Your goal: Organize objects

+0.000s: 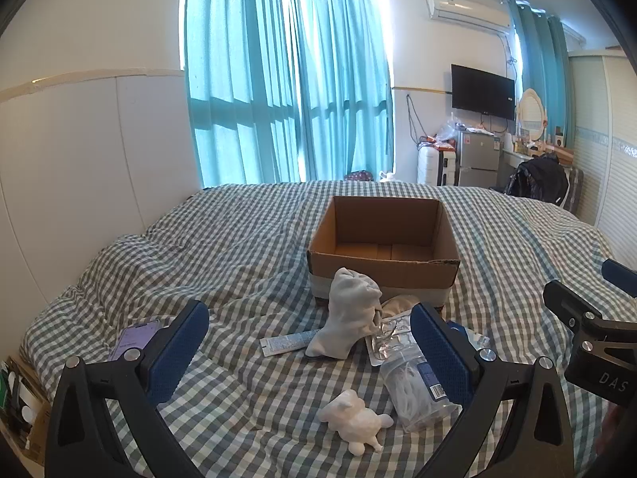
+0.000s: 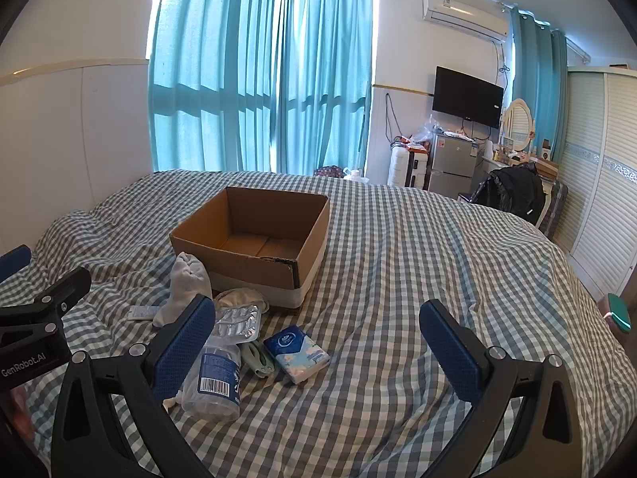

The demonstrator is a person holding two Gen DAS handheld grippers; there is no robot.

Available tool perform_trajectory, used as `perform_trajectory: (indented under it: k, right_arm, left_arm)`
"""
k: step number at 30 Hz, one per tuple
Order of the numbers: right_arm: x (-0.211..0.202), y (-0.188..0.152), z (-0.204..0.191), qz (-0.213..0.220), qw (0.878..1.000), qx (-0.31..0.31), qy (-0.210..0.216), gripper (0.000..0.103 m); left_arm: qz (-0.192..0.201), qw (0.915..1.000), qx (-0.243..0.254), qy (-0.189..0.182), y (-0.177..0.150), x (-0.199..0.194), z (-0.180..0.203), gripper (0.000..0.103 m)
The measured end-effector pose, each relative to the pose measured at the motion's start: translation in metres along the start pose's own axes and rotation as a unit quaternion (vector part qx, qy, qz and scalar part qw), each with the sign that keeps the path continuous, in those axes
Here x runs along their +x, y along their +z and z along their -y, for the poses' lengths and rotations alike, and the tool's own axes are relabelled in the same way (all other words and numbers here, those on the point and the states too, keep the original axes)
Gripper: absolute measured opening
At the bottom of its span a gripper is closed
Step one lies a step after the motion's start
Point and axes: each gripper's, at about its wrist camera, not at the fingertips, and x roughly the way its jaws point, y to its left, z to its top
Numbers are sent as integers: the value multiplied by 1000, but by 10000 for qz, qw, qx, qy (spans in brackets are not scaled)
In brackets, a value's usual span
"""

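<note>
On the gingham bedspread (image 1: 247,239), closest to the left gripper (image 1: 310,342), lies a small white animal figurine (image 1: 354,418), directly between the wide-spread blue pads. This gripper stands fully open and holds nothing. Just right of the figurine, a clear plastic bottle (image 1: 414,390) with a barcode label lies on its side, partly behind the right-hand pad. A purple phone (image 1: 133,338) rests beside the left-hand pad.

The right gripper (image 2: 318,342) is likewise wide open and empty, over bare checked cloth. Near its left pad lie a pale green clip-like item (image 2: 258,360) and a blue packet of tissues (image 2: 296,352), touching or nearly so.

A little farther on, a foil blister pack (image 2: 239,320) sits beside a small white tube (image 1: 284,343), and a grey sock (image 1: 346,314) stands bunched upright, with a second crumpled piece of pale cloth (image 2: 243,298) just behind.

Beyond these, the open cardboard box (image 1: 382,235) sits empty in the middle of the bed, the sock just in front of its near wall.

Farthest off hang teal curtains (image 1: 286,91), with a wall television (image 1: 481,91), a small fridge (image 1: 477,155) and an air conditioner (image 1: 466,10) to the right.
</note>
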Motion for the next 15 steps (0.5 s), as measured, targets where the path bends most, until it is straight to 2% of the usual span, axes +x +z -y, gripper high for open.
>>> perform_trajectory:
  k: [15]
  right_arm:
    - [-2, -1, -1, -11, 10000, -3, 11, 103]
  left_arm:
    - [-36, 9999, -106, -85, -1, -1, -4, 103]
